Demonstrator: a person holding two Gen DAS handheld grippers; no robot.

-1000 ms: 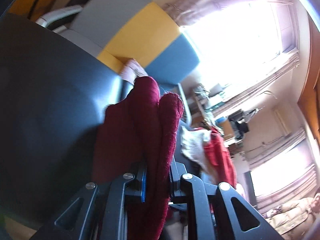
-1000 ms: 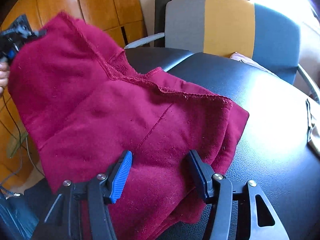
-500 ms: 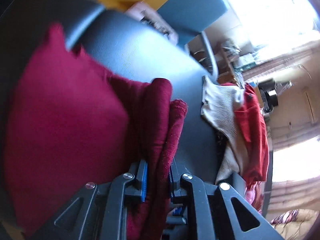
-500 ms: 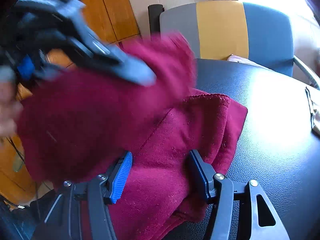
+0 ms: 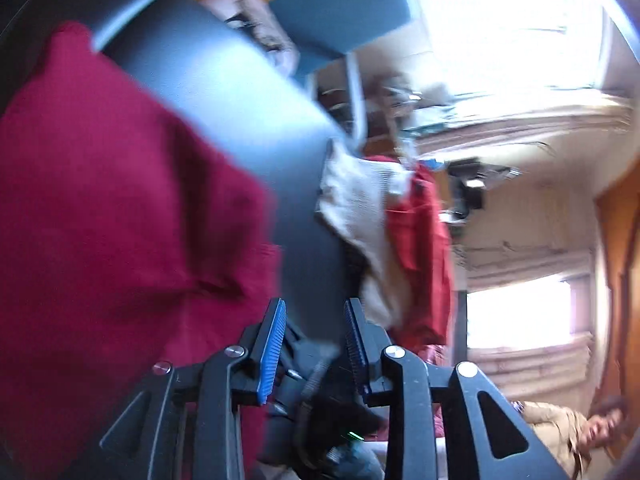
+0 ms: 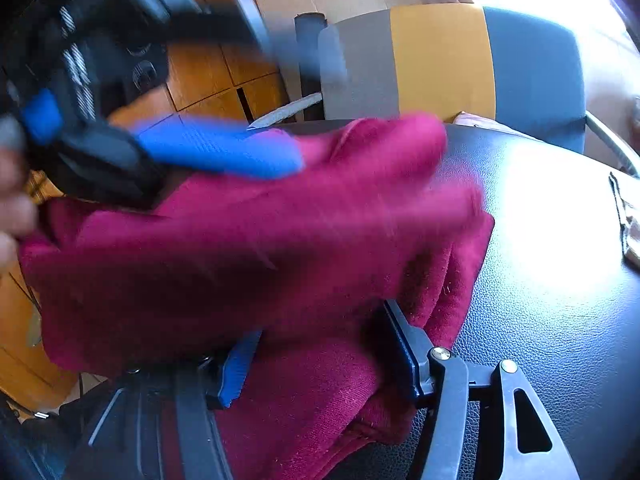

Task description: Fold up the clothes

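Fold laid, edges at risk

Maroon fleece garment (image 6: 280, 264) lies folded on the black leather worktop (image 6: 560, 280). Left tool (image 5: 314, 320) gapes narrowly, empty; right tool (image 6: 320, 344) stands wide astride the cloth. Dragging either tool off could skew the layers. Beyond: a grey-yellow-blue chair (image 6: 440, 56), wooden panelling, a bright window.

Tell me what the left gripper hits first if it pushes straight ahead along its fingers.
Most likely the black table top: the open left gripper frames bare table between its fingers. The maroon garment lies just to one side, the beige cloth to the other. Blur makes depth uncertain.
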